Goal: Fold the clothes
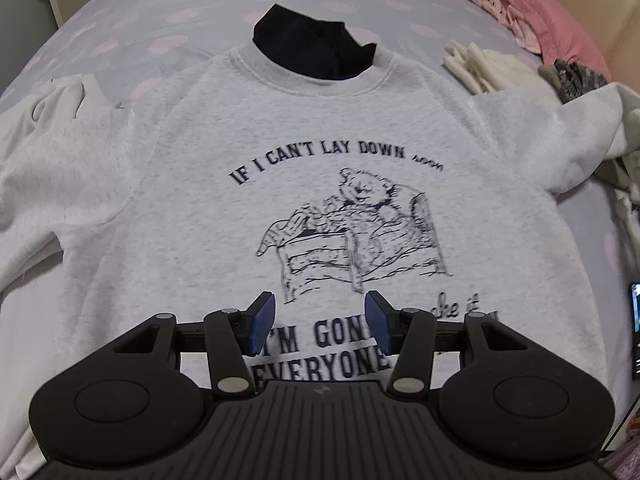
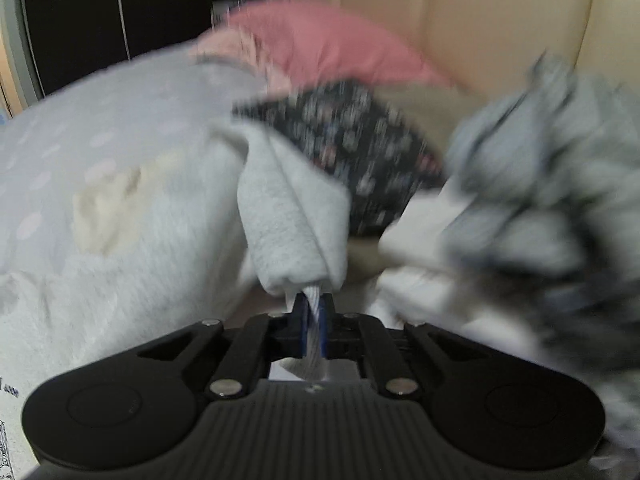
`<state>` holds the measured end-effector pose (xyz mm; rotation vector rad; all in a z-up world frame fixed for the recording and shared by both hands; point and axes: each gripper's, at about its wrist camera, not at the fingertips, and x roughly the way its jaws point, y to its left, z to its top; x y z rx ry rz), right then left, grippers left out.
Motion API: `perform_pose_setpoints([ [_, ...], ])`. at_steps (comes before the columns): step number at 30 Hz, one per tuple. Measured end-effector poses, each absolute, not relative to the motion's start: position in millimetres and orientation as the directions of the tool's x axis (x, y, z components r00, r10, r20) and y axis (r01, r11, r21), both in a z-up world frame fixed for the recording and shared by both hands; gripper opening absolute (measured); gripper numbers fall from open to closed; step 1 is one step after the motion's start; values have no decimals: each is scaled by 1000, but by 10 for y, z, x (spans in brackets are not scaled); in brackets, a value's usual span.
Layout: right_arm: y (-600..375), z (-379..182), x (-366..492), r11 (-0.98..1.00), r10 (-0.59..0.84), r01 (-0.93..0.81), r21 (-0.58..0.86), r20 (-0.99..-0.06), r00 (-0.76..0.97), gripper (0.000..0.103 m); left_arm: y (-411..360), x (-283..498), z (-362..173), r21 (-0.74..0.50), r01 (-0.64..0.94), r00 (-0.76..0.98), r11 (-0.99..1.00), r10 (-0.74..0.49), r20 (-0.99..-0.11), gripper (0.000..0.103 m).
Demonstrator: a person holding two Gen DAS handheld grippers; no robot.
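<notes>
A grey printed sweatshirt [image 1: 320,152] lies front-up on the bed [image 1: 168,12], its collar toward the far edge and both sleeves spread sideways. The right tool [image 2: 314,320] is clamped on the ribbed cuff [image 2: 316,300] of the sleeve [image 2: 292,216], with the fabric pinched between its pads. The left tool [image 1: 320,320] hovers over the lower chest print, its jaws apart and holding nothing. The step in hand looks like folding that sleeve across the body. It would go best if the cuff is carried flat toward the chest, clear of the patterned garment [image 2: 352,148] beside it, while the left tool pins the body so it cannot drag.
</notes>
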<state>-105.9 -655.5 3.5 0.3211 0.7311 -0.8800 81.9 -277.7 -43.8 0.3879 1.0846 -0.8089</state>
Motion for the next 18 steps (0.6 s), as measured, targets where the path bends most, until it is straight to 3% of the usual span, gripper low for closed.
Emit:
perform_pose_setpoints([
  [5,-6290,570,-1304,655,-576,754,49,-613,541,6,-2783,693,-314,-104,766,235,634,-427,-873,47],
  [11,-5991,964,-1322,713,-325,608,349,-604,728,6,-2798,616,-217,-114,772,241,625,-455,-857,48],
  [18,-5243,1019,-775,805,-90,408,431,-590,802,6,-2763,641,-131,-117,765,264,633,-474,-840,48],
])
